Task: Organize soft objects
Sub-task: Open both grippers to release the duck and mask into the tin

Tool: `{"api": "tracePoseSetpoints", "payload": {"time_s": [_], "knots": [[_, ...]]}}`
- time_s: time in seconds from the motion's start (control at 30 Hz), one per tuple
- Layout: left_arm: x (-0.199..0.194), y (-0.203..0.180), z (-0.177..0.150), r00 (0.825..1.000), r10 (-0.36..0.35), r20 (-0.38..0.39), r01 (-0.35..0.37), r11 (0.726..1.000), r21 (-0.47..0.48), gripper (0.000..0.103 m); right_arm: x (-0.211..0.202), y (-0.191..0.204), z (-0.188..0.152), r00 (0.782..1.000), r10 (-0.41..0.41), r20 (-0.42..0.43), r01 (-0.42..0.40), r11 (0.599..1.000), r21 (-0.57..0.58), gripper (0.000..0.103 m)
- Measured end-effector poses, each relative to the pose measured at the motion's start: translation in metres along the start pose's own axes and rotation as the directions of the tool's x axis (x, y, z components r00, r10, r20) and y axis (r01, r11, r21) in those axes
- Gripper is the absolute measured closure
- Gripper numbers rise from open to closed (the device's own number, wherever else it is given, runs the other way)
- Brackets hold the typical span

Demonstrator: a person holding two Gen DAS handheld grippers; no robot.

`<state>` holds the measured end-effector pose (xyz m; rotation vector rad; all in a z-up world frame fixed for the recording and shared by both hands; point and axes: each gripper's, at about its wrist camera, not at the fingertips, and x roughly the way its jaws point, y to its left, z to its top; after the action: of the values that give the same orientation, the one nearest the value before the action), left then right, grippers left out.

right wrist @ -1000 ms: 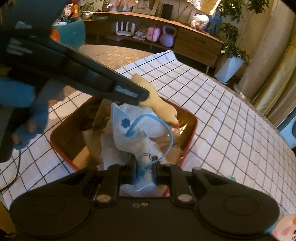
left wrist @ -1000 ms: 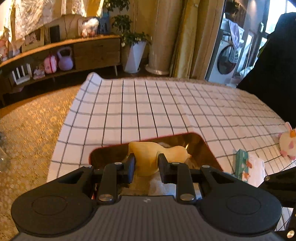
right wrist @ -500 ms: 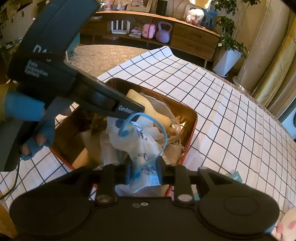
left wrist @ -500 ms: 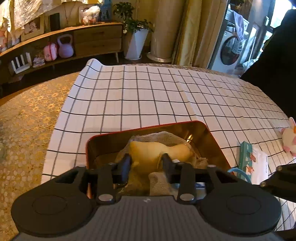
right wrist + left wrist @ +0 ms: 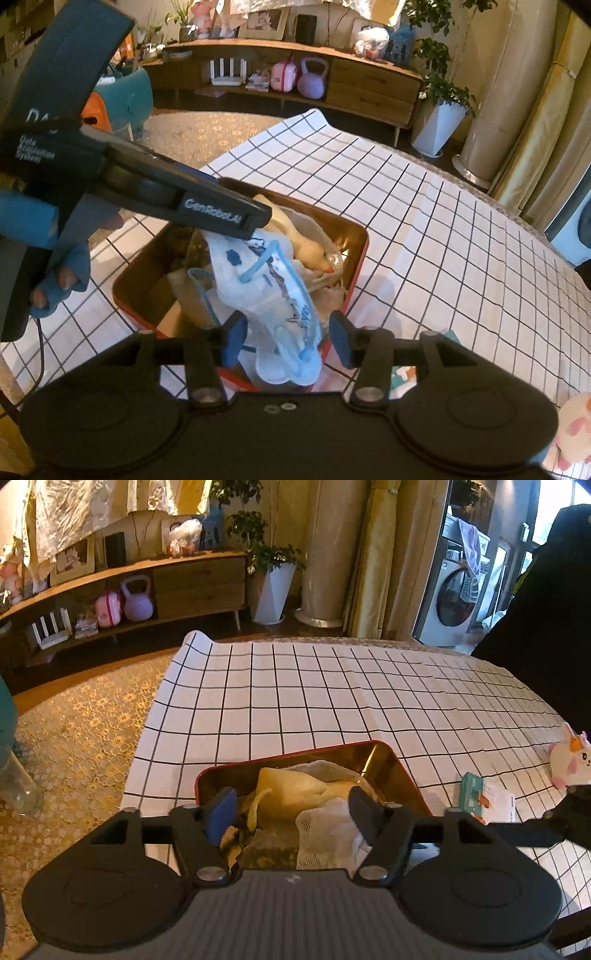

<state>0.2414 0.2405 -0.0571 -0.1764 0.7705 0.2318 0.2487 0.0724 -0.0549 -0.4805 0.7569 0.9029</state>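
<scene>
left wrist: close above tin (image 5: 391, 771) | right wrist: same tin (image 5: 354, 236), rightward

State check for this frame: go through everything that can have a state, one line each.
left gripper: open, jaws just widened, clear of the duck
right gripper: open, jaws just widened, mask between them but not pinched
yellow duck toy: lying in the tin
face mask: draped over the tin's near rim
red tin: lidless, full of soft items
plush toy: out on the checked cloth
</scene>
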Motion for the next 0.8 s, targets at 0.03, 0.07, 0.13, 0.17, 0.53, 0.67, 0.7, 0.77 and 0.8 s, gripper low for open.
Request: {"api": "tracePoseSetpoints", "payload": {"time_s": [0.03,0.07,0.13,0.17,0.53,0.67,0.7,0.77,0.8], "knots": [[-0.004,0.0,0.0,1.0,0.0,0.007,0.0,1.0,0.002,0.032,-0.004,0.0,-0.001,1.0,0.0,0.007,0.0,1.0,0.002,0.046],[-0.009,0.0,0.0,1.0,-0.002,0.013,0.002,1.0,0.003,0.031,-0.009,0.0,-0.002,1.0,0.0,0.013,0.0,1.0,0.004,0.044],[-0.018,-0.002,0.0,1.0,-0.003,0.026,0.003,1.0,0.003,0.031,-0.018,-0.001,-0.003,1.0,0.003,0.026,-0.003,1.0,0.013,0.038],[-0.023,-0.002,0.0,0.999,-0.003,0.032,0.003,1.0,0.003,0.031,-0.022,-0.002,-0.004,0.999,0.004,0.034,-0.005,1.0,0.019,0.037],[-0.085,-0.02,-0.014,0.992,-0.038,0.119,0.03,0.997,0.07,0.027,-0.077,-0.008,-0.018,0.99,0.026,0.135,-0.038,0.996,0.083,0.021],[-0.104,-0.027,-0.024,0.989,-0.053,0.141,0.041,0.995,0.087,0.027,-0.095,-0.01,-0.027,0.986,0.034,0.166,-0.052,0.993,0.109,0.018],[-0.109,-0.028,-0.027,0.988,-0.058,0.146,0.045,0.995,0.09,0.027,-0.099,-0.011,-0.03,0.984,0.036,0.174,-0.056,0.992,0.114,0.016],[-0.117,-0.032,-0.033,0.986,-0.068,0.154,0.054,0.994,0.097,0.027,-0.105,-0.011,-0.035,0.982,0.036,0.187,-0.06,0.991,0.123,0.015],[-0.121,-0.034,-0.036,0.985,-0.073,0.159,0.057,0.993,0.1,0.027,-0.109,-0.012,-0.038,0.98,0.036,0.195,-0.061,0.99,0.128,0.014]]}}
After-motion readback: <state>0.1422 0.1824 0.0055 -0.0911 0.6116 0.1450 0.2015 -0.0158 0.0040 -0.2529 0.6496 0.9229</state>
